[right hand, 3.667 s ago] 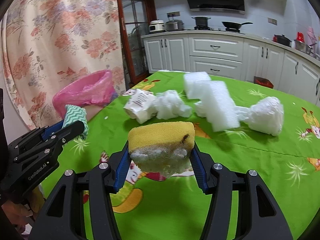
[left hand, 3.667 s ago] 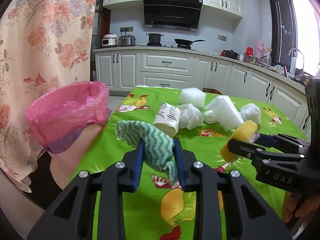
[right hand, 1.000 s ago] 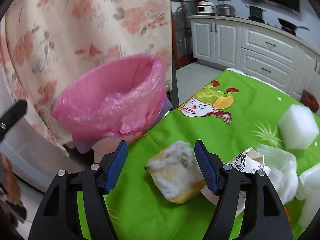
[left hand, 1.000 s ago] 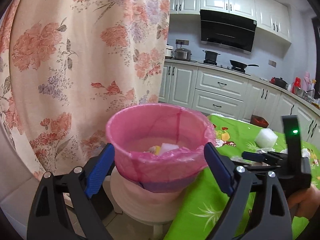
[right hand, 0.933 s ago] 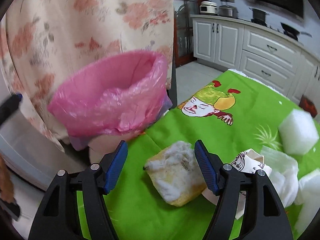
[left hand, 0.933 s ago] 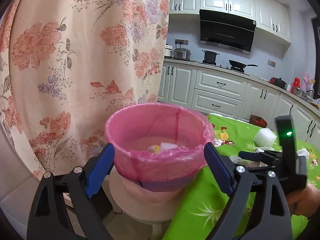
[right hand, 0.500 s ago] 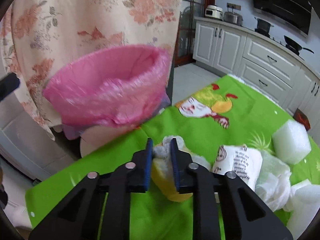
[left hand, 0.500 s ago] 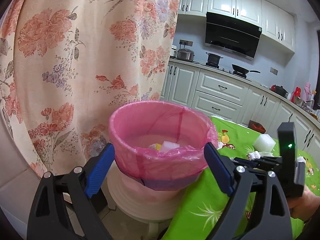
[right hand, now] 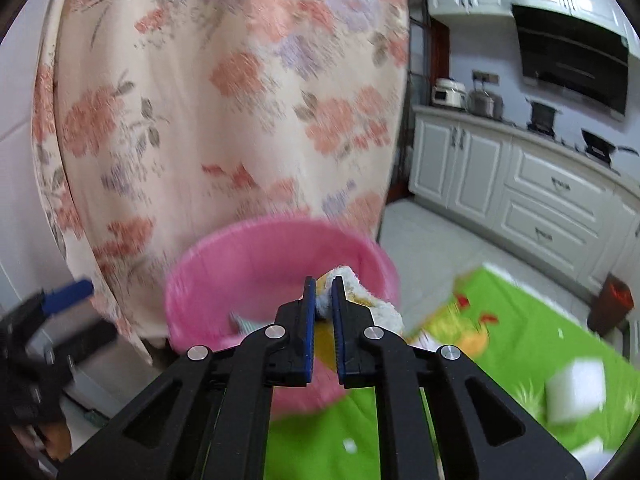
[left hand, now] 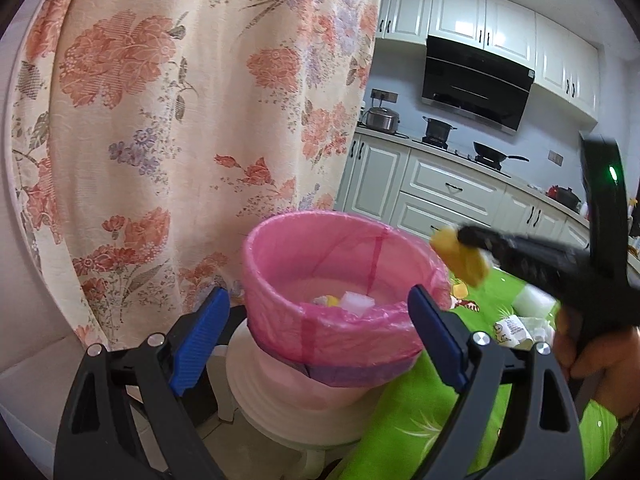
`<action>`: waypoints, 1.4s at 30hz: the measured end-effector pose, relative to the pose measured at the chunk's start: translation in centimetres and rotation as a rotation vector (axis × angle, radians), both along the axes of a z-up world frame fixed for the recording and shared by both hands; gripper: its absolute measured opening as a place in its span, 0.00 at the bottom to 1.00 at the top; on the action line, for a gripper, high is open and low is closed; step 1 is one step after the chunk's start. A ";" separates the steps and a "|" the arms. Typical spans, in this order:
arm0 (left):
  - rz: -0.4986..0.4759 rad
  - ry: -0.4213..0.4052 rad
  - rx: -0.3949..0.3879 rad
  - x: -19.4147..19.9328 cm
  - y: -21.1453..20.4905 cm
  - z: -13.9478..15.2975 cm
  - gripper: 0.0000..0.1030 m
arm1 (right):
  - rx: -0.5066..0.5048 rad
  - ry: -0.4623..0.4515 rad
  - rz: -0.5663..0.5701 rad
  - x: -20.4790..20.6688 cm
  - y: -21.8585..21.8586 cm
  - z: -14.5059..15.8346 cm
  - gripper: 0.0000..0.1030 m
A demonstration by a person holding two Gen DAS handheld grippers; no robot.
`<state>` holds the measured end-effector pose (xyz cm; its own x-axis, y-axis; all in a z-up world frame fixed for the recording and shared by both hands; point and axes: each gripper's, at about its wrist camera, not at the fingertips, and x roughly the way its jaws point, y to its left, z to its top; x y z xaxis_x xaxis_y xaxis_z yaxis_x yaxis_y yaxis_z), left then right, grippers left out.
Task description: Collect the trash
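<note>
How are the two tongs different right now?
The right tongs are squeezed shut on a yellow sponge; the left tongs stand wide open and hold nothing. The right tongs carry the sponge up beside the rim of the pink bin; the left tongs sit lower, one blue pad on each side of the bin. Both have blue pads and black arms.

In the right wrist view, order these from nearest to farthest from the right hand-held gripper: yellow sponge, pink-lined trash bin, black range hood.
1. Yellow sponge: pinched in the right hand-held gripper.
2. Pink-lined trash bin: just beyond and below, left of centre.
3. Black range hood: far upper right, on the kitchen wall.
</note>
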<state>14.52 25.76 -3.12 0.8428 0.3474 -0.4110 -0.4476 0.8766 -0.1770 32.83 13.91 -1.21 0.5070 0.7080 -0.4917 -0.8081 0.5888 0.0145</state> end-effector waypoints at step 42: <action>-0.349 0.096 0.038 8.1 -20.1 -2.6 0.91 | 0.147 0.123 -0.494 -3.9 -30.5 -3.8 0.59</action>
